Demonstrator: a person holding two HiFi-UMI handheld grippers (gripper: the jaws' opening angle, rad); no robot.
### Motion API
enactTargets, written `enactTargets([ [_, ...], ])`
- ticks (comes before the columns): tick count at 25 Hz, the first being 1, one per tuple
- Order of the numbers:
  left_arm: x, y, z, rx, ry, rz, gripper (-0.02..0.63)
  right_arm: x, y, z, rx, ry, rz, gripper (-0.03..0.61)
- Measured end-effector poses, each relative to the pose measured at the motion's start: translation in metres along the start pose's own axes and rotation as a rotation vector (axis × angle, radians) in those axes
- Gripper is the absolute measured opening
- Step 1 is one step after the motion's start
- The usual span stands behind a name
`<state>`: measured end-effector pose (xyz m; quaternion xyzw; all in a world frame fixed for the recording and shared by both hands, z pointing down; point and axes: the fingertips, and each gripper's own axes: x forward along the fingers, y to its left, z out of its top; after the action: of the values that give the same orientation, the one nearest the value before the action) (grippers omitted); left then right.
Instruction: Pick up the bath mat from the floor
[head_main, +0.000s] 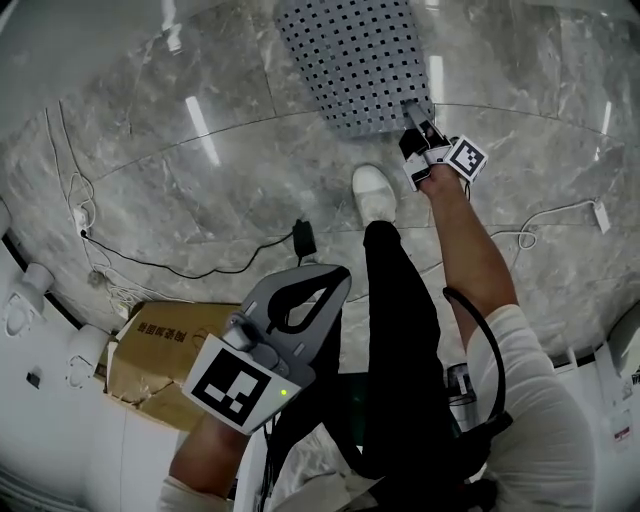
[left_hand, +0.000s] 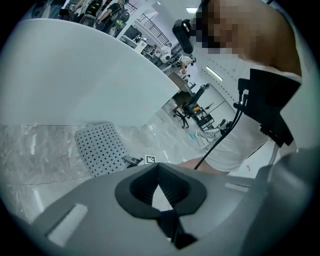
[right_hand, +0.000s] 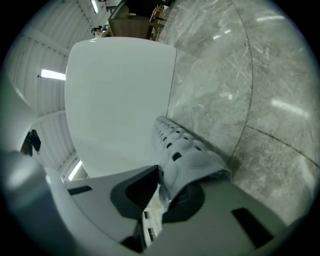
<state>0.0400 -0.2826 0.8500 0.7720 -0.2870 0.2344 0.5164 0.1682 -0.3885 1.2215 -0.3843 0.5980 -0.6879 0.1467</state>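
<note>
Floor: glossy grey marble tiles (head_main: 200, 190) with thin joints, streaked with reflections of the ceiling lights.
Room edge: a white wall base (head_main: 40, 400) curves along the near left; in the right gripper view a plain white panel (right_hand: 120, 100) rises just behind the mat.
Loose items: a thin black cable (head_main: 180, 268) trails over the tiles to a small black adapter (head_main: 304, 238). A white cable (head_main: 560, 215) lies at the right. A crumpled brown paper bag (head_main: 150, 350) sits near left against the wall base.
Bath mat: the grey perforated bath mat (head_main: 350, 60) is at the far centre, with most of it spread on the tiles and its near right corner raised.
Right gripper: the right gripper (head_main: 415, 125) reaches far forward and is clenched on that near corner. In its own view the mat's edge bunches up between the two dark pads.
Right arm: the bare forearm (head_main: 475, 250) is stretched out almost straight, to the right of a white shoe (head_main: 374, 190).
Left gripper: the left gripper (head_main: 335, 275) is held back close to the body above the black trouser leg (head_main: 400, 330). Its jaws are closed tip to tip with nothing between them.
</note>
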Motion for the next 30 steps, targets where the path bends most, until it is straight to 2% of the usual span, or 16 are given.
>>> enactTargets([
  [5, -0.021, -0.028, 0.021, 0.021, -0.044, -0.022, 0.005, -0.003, 0.049, 0.001, 0.003, -0.016, 0.005, 0.02],
  [10, -0.05, -0.052, 0.048, -0.014, -0.124, -0.034, 0.006, -0.007, 0.097, 0.01, -0.018, -0.019, -0.015, 0.018],
  [15, -0.086, -0.072, 0.076, 0.022, -0.188, -0.023, 0.006, -0.011, 0.154, 0.015, -0.02, -0.011, 0.023, 0.018],
  [18, -0.109, -0.087, 0.087, 0.056, -0.24, -0.022, 0.006, -0.018, 0.185, 0.012, -0.075, 0.025, 0.034, 0.018],
  [21, -0.128, -0.104, 0.089, 0.092, -0.275, -0.013, 0.006, -0.034, 0.213, 0.008, -0.124, 0.057, 0.017, 0.018],
  [25, -0.159, -0.121, 0.092, 0.131, -0.345, 0.003, 0.006, -0.049, 0.266, 0.005, -0.152, 0.054, 0.086, 0.017],
  [30, -0.21, -0.131, 0.097, 0.158, -0.386, 0.03, 0.006, -0.075, 0.313, -0.003, -0.168, 0.031, 0.073, 0.017],
])
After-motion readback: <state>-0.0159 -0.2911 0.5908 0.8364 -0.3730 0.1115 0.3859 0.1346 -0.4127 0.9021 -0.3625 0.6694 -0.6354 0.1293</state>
